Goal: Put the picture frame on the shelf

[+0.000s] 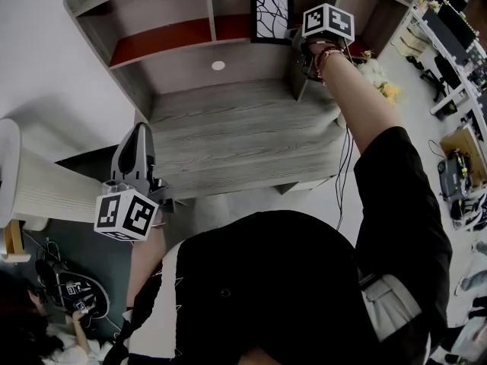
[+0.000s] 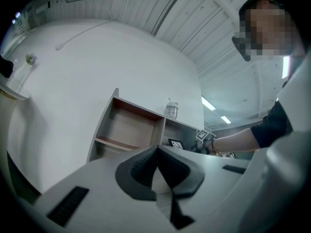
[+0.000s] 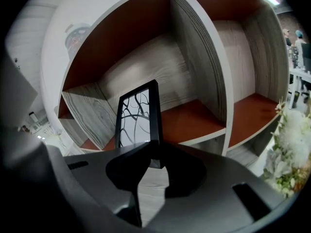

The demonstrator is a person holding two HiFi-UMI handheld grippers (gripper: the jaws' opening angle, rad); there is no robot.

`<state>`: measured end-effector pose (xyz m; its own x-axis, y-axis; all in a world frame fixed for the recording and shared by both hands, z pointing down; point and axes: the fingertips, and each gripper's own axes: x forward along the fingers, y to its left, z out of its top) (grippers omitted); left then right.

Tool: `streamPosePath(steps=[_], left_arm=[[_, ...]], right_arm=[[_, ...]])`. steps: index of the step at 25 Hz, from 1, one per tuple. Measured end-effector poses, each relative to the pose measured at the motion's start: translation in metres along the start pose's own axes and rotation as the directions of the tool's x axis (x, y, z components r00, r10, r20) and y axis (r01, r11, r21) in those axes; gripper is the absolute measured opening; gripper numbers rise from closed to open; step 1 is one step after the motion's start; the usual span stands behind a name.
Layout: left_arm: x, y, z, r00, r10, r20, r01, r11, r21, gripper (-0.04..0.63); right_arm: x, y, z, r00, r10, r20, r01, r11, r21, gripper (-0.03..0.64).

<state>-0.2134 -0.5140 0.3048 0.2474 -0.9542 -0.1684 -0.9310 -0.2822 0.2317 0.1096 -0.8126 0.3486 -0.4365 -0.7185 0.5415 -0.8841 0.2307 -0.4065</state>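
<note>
A black picture frame (image 1: 272,17) with a branch drawing on white is held upright at the shelf unit's middle compartment. In the right gripper view the picture frame (image 3: 138,118) stands edge-on, just in front of the red shelf board (image 3: 194,120), and my right gripper (image 3: 151,155) is shut on its lower edge. In the head view the right gripper (image 1: 303,48) reaches out at arm's length to the grey wooden shelf unit (image 1: 228,120). My left gripper (image 1: 137,154) hangs low at the left, shut and holding nothing; its jaws meet in the left gripper view (image 2: 156,165).
A white wall runs along the left of the shelf unit. A white and yellow flower bunch (image 1: 378,78) stands right of the shelf unit; the flowers (image 3: 291,144) show near my right gripper. A glass jar (image 2: 170,109) sits on top of the shelf. Desks and chairs (image 1: 449,44) lie far right.
</note>
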Motion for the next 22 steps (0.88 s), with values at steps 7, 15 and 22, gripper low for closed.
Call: streamPosePath(steps=[7, 15, 22], left_arm=[[-0.002, -0.004, -0.002, 1.000, 0.008, -0.002, -0.008, 1.000, -0.011, 0.011], [-0.004, 0.001, -0.002, 1.000, 0.009, 0.002, -0.009, 1.000, -0.008, 0.011], [-0.006, 0.005, 0.000, 1.000, 0.011, 0.006, -0.011, 1.000, -0.016, 0.011]], right_arm=[[0.002, 0.002, -0.001, 1.000, -0.011, -0.018, 0.011, 1.000, 0.010, 0.087], [0.009, 0.012, -0.006, 0.999, 0.007, -0.032, -0.005, 0.999, 0.053, 0.089], [0.008, 0.019, 0.003, 1.000, 0.016, -0.011, -0.015, 0.998, 0.063, 0.081]])
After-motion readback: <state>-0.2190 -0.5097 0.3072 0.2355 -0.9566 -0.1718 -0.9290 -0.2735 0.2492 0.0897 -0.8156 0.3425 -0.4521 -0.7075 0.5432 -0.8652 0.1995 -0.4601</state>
